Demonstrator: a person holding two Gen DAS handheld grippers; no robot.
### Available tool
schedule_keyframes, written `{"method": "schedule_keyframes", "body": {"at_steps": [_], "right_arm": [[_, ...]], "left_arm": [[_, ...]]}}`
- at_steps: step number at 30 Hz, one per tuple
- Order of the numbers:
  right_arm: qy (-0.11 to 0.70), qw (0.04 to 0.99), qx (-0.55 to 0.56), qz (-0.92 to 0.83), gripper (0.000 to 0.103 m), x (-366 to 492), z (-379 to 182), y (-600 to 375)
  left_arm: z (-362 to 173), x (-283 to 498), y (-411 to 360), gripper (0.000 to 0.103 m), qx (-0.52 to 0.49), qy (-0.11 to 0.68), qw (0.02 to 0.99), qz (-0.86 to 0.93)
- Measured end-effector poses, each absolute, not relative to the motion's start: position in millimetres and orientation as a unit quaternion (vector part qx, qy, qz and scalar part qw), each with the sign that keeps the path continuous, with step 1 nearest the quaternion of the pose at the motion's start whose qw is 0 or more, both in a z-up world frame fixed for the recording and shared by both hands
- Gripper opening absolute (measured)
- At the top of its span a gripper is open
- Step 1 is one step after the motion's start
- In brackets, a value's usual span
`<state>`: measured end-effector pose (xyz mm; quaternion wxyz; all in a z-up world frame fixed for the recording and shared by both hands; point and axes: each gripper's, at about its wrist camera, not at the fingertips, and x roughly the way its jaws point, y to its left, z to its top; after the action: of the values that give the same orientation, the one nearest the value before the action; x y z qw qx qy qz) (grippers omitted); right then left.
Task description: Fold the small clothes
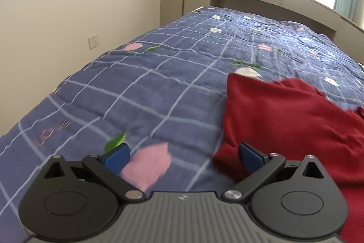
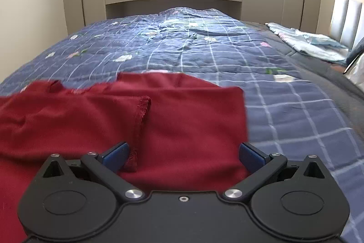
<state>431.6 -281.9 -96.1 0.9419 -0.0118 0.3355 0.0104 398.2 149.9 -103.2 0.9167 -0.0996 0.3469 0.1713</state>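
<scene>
The dark red, soft woven garment (image 2: 173,120) lies rumpled near the bed's near edge on the blue checked quilt (image 1: 141,88). Left gripper (image 1: 183,155) and right gripper (image 2: 183,155) both gape, empty. A bite could catch quilt too, or only one layer, skewing the fold.

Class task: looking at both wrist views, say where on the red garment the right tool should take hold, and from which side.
Grip the red garment at its near right corner, coming in low from the near edge. That edge lies flat and straight on the quilt, and the open right tool already straddles it.
</scene>
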Motion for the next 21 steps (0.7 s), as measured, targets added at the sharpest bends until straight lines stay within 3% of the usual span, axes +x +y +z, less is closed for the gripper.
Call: {"method": "schedule_keyframes", "body": {"at_steps": [7, 21], "right_arm": [[0.325, 0.945, -0.011, -0.043, 0.102, 360.6, -88.2, -309.2], [0.269, 0.961, 0.023, 0.062, 0.102, 214.5, -57.7, -310.2]], "left_arm": [[-86.8, 340.7, 144.1, 0.103, -0.103, 0.352, 0.916, 0.160], [-45.6, 244.0, 99.4, 0.103, -0.121, 0.318, 0.934, 0.105]]}}
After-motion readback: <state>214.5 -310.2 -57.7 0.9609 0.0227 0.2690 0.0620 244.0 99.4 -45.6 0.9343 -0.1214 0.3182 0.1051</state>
